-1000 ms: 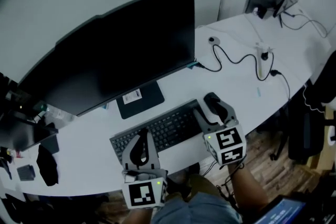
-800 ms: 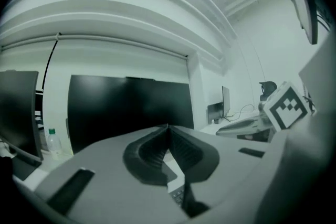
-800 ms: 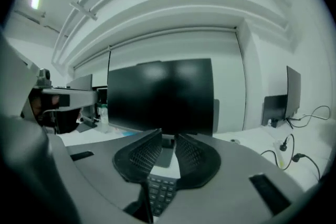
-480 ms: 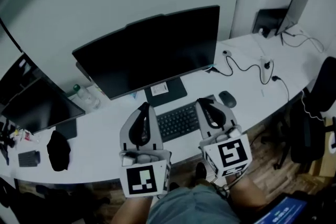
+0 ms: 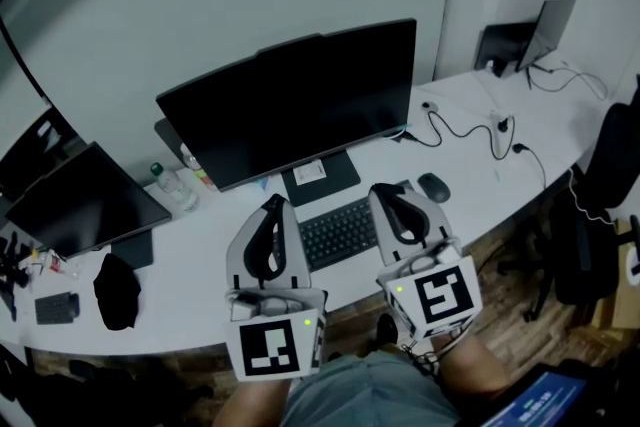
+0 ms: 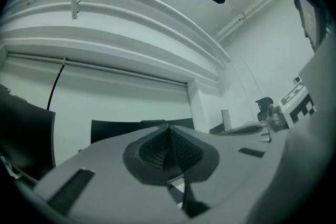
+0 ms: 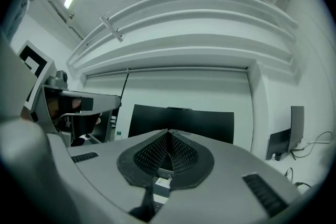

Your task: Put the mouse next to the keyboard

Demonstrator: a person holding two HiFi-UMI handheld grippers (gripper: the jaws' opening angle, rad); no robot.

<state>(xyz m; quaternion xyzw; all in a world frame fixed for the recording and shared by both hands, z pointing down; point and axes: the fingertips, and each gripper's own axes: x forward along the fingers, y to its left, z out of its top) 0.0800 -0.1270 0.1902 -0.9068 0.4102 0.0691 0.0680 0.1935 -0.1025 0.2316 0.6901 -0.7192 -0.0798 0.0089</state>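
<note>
The black mouse [image 5: 433,187] lies on the white desk [image 5: 200,260], just right of the black keyboard [image 5: 338,230], which sits in front of the big monitor [image 5: 300,100]. Both grippers hang above the desk's near edge, pointing roughly level at the monitor. My right gripper [image 5: 395,195] is shut with nothing in it, left of and nearer than the mouse; in the right gripper view its pads [image 7: 169,136] meet. My left gripper [image 5: 272,205] is over the keyboard's left end, also shut and empty, with pads [image 6: 168,131] closed together.
A second dark screen [image 5: 80,205] stands at the left, with a bottle [image 5: 170,183], a black cloth [image 5: 117,290] and small items nearby. Cables [image 5: 470,130] and a propped laptop [image 5: 520,40] occupy the desk's right end. A chair [image 5: 610,185] stands at the right.
The right gripper, which stood open around the mouse, has shut and risen away, leaving the mouse beside the keyboard. The left gripper has risen too, and the head view has tilted up.
</note>
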